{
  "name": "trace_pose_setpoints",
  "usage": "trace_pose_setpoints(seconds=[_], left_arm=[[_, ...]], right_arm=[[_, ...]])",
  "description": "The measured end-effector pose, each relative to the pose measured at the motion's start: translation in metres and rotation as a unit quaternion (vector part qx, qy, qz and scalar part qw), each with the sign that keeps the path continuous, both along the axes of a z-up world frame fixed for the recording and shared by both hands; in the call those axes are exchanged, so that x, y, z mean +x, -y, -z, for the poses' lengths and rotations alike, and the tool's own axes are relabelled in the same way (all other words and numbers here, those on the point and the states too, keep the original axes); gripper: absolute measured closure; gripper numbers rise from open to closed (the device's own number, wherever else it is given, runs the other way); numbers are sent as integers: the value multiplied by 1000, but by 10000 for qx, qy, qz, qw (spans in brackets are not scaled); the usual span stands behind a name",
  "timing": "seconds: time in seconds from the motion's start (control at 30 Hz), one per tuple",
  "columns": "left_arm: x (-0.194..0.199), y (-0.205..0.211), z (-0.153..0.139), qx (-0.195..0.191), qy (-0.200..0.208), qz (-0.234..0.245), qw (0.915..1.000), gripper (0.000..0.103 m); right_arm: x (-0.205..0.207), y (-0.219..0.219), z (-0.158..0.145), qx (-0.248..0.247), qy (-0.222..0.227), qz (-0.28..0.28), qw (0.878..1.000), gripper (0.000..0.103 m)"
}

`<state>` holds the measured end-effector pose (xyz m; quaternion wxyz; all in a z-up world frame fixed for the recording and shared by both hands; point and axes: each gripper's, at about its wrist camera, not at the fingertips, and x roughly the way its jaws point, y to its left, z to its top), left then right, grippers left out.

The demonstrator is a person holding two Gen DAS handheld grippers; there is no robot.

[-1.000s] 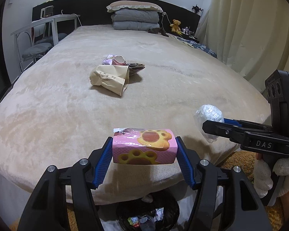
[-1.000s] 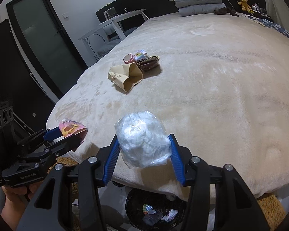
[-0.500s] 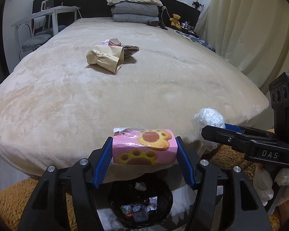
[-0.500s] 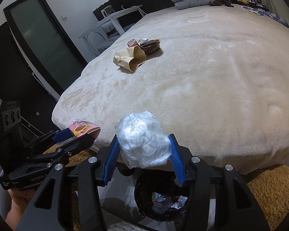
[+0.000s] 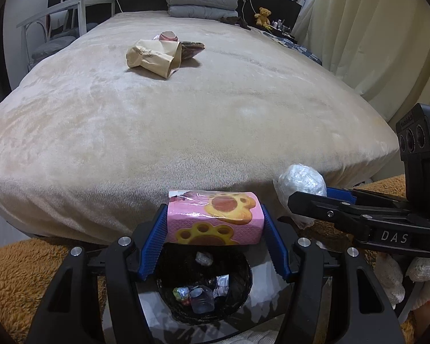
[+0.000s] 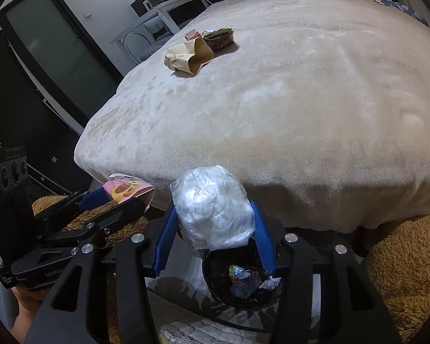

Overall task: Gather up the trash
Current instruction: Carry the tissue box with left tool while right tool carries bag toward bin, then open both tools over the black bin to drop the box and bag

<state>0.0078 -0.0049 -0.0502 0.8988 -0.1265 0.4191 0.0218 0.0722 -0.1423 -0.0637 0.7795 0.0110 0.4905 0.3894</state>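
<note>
Big bed (image 5: 215, 109) with beige plush cover fills most of the room view, foot edge facing the grippers. Cream curtain (image 5: 387, 43) hangs on the far right side, dark door (image 6: 51, 48) off to the left. Brown shaggy rug (image 5: 23, 275) on the floor at the bed's foot, on both sides of the bin. Stack of folded grey bedding with a pillow on top (image 5: 202, 0) sits at the headboard end, small teddy bear (image 5: 263, 14) beside it to the right. White desk frame (image 5: 71, 8) stands left of the bed.

Black trash bin (image 5: 246, 272) stands on the floor just off the bed's foot, lined dark, already holding wrappers and a clear plastic bottle (image 5: 202, 301).

Left gripper (image 5: 215, 229) hangs right above the bin, blue pads clamped on a pink paw-print snack packet (image 5: 215, 220), held flat and crosswise between the fingers. Right gripper (image 6: 213, 229) is close beside it, to its right, also over the bin, jaws closed around a crumpled clear plastic bag ball (image 6: 212, 209). Both items are in the air, not touching the bin.

More trash lies mid-bed, well apart from the grippers: crumpled tan paper bag (image 5: 154, 57) on its side, a dark brown wrapper (image 5: 192, 50) touching its right side, a pink paper cup (image 5: 169, 35) just behind.
</note>
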Motion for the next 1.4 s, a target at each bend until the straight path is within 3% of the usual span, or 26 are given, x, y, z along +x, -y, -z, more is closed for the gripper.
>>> trace_pose_setpoints(seconds=[0.4, 0.77, 1.4], left_arm=[[10, -2, 36, -287, -910, -22, 9954, 42], [20, 3, 66, -364, -1594, -22, 9865, 42], [26, 9, 90, -282, -2063, 95, 9780, 41]], right_arm=[[10, -5, 37, -447, -832, 96, 9955, 52], [19, -3, 73, -762, -1691, 276, 9823, 52], [17, -12, 86, -967, -1945, 325, 9756, 51]])
